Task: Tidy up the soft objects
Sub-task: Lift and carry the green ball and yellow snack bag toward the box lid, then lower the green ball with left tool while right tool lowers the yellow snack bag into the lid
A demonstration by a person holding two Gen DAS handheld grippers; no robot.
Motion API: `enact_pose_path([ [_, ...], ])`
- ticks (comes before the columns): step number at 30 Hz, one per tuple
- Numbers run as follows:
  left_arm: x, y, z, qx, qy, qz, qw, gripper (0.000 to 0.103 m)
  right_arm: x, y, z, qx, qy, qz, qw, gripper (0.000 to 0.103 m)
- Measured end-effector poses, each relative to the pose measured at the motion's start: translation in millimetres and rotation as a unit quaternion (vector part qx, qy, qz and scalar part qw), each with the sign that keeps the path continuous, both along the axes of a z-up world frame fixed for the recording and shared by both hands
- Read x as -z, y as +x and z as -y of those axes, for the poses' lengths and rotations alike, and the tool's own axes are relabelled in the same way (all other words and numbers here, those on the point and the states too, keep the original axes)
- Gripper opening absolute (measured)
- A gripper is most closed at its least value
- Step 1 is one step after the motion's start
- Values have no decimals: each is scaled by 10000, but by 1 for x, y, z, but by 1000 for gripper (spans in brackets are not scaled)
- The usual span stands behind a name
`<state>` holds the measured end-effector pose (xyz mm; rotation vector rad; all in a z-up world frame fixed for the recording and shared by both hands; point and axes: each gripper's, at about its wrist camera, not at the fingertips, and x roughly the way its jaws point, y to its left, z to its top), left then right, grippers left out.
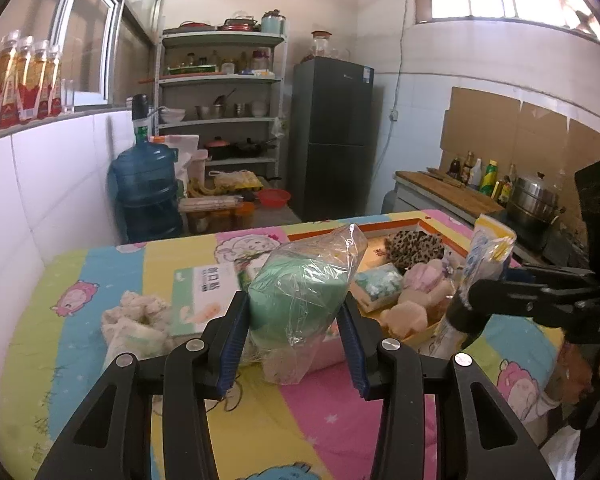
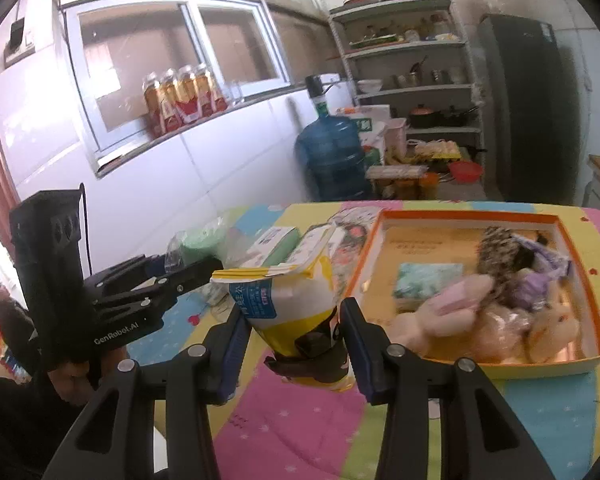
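My left gripper [image 1: 292, 344] pinches the green bundle in a loose plastic bag [image 1: 300, 300], and my right gripper [image 2: 296, 344] clamps the yellow packet [image 2: 296, 304]; both ride above the desk [image 1: 60, 356]. The orange-rimmed box [image 2: 440, 216] sits at two o'clock, already crowded. The slick bag may slip from my jaws, or a drop may land on the plush toys [image 2: 460, 312] and roll out.

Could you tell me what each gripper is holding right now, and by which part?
The left gripper clamps a green soft bundle in clear plastic wrap around its middle; the right gripper clamps a yellow-and-white plastic packet near its lower end.
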<state>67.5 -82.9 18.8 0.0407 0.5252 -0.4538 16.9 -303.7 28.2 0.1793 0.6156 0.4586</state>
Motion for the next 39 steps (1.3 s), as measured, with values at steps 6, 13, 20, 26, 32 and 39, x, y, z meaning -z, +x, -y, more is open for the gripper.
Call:
enact_pose_path([
  [6, 2, 9, 21, 0, 23, -44, 10000, 45, -8, -2, 26, 259, -6, 135, 9996, 46],
  [13, 1, 19, 46, 32, 38, -74, 10000, 45, -15, -7, 59, 539, -23, 275, 9982, 46],
  [20, 1, 29, 73, 94, 59, -86, 9999, 45, -18, -10, 88, 782, -69, 344, 9963, 46],
  [26, 3, 36, 96, 116, 69, -98, 9999, 45, -17, -9, 116, 1014, -75, 382, 9941, 46],
  [32, 7, 49, 119, 125, 40, -178, 9998, 45, -13, -6, 148, 1243, -79, 374, 9915, 46],
  [39, 12, 68, 147, 126, 102, -260, 9995, 45, -6, 5, 169, 1313, -283, 260, 9906, 46],
])
